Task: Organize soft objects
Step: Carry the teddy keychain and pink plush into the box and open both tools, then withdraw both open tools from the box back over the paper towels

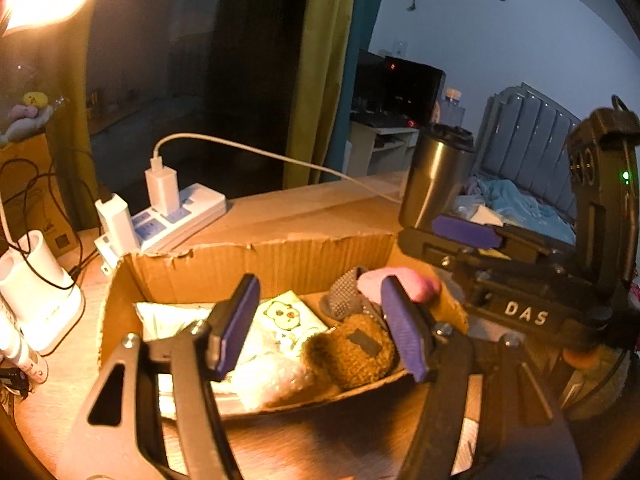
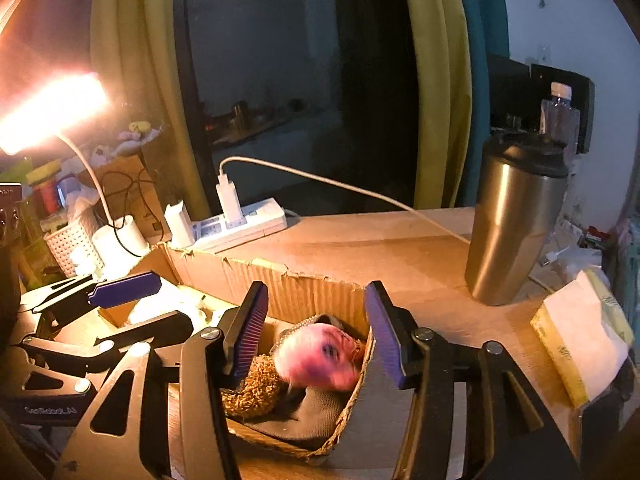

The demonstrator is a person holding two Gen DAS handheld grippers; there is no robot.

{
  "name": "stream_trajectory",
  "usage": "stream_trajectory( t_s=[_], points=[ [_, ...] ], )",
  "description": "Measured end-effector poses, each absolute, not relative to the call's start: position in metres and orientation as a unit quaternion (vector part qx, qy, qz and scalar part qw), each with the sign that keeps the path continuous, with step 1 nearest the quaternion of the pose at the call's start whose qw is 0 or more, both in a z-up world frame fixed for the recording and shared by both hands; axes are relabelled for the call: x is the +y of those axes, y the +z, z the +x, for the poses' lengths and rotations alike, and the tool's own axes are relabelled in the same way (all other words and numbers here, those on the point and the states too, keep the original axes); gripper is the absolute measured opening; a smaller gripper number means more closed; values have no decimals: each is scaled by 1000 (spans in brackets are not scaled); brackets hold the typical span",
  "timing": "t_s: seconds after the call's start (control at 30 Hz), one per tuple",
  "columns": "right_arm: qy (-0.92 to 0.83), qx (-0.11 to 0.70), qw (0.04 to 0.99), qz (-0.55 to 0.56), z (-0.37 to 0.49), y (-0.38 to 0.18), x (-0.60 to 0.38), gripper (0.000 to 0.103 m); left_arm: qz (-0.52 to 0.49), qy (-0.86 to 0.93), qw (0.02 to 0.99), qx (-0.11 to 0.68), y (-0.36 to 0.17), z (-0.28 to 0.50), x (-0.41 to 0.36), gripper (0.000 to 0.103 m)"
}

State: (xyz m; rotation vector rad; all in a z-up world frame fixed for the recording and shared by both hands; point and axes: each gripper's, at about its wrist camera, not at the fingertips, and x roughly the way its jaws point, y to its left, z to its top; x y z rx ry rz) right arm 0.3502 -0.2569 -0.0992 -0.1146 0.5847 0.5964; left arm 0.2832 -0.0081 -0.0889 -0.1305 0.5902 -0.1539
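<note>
A torn-edged cardboard box (image 1: pixel 260 256) lies on the desk and holds soft things. Inside are a brown fuzzy item (image 1: pixel 352 352), a pink plush toy (image 1: pixel 404 284), a beaded grey piece (image 1: pixel 344 296), a white fluffy lump (image 1: pixel 272 380) and a cartoon-printed packet (image 1: pixel 288 316). My left gripper (image 1: pixel 320 328) hangs open over the box's middle, with its pads touching nothing. My right gripper (image 2: pixel 316 332) stands open over the right end of the box (image 2: pixel 280 276). The pink toy (image 2: pixel 320 356) lies blurred below its pads, beside the brown item (image 2: pixel 256 388) and on grey cloth (image 2: pixel 304 416).
A steel tumbler (image 2: pixel 516 220) stands behind the box to the right, and a tissue pack (image 2: pixel 580 336) lies nearer. A power strip (image 1: pixel 180 212) with chargers and a white cable sits behind the box. A lit lamp and a white holder (image 1: pixel 36 300) crowd the left.
</note>
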Motion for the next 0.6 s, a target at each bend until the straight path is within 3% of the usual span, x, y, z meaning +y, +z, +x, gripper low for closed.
stream_trajectory(
  t_s=[0.6],
  points=[
    [287, 247, 923, -65, 294, -62, -265, 54, -73, -62, 964, 247, -55, 240, 2, 65]
  ],
)
